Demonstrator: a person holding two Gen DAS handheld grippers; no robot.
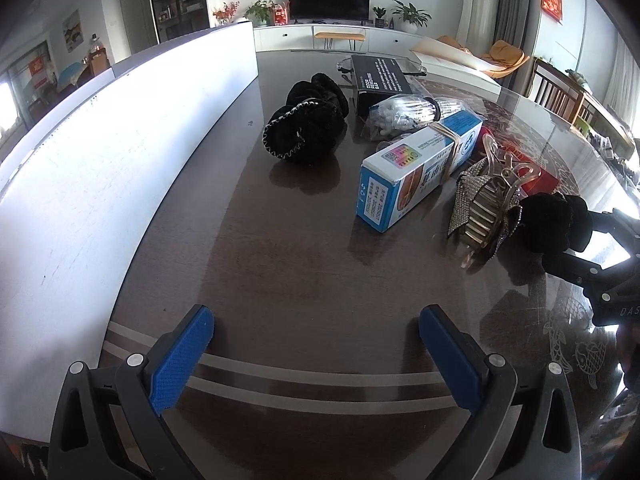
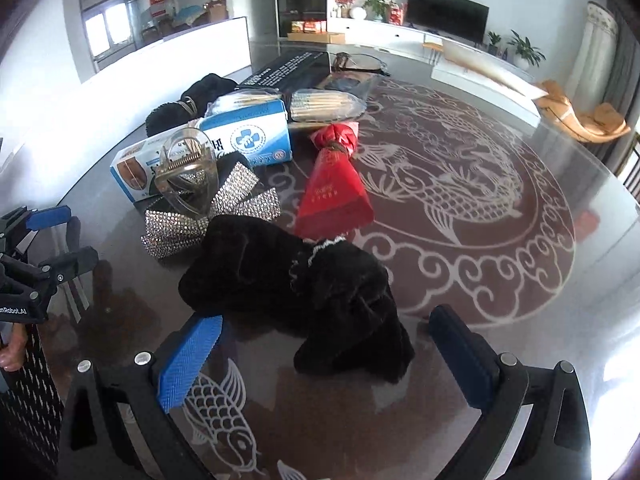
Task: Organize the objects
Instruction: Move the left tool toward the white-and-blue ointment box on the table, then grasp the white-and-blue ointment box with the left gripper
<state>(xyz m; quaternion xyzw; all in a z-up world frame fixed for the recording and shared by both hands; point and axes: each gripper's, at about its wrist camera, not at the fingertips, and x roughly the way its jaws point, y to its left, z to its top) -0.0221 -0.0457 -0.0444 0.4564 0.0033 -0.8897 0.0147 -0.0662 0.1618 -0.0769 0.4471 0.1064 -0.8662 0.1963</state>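
Observation:
A black velvet scrunchie (image 2: pixel 320 292) lies just in front of my open, empty right gripper (image 2: pixel 324 356); it also shows in the left wrist view (image 1: pixel 554 224). Behind it lie a rhinestone claw hair clip (image 2: pixel 200 196) (image 1: pixel 486 208), a red pouch (image 2: pixel 334 188) and a blue-and-white box (image 2: pixel 224 148) (image 1: pixel 416 172). A second black scrunchie (image 1: pixel 308 120) lies farther back. My left gripper (image 1: pixel 316 356) is open and empty over bare tabletop. The right gripper (image 1: pixel 608 264) shows at the right edge of the left wrist view.
A long white box (image 1: pixel 120 152) runs along the table's left side. A black booklet (image 1: pixel 382 76), bagged cotton swabs (image 1: pixel 404 114) and glasses (image 2: pixel 360 62) lie at the back. The glass-topped table (image 2: pixel 480 200) has a fish pattern.

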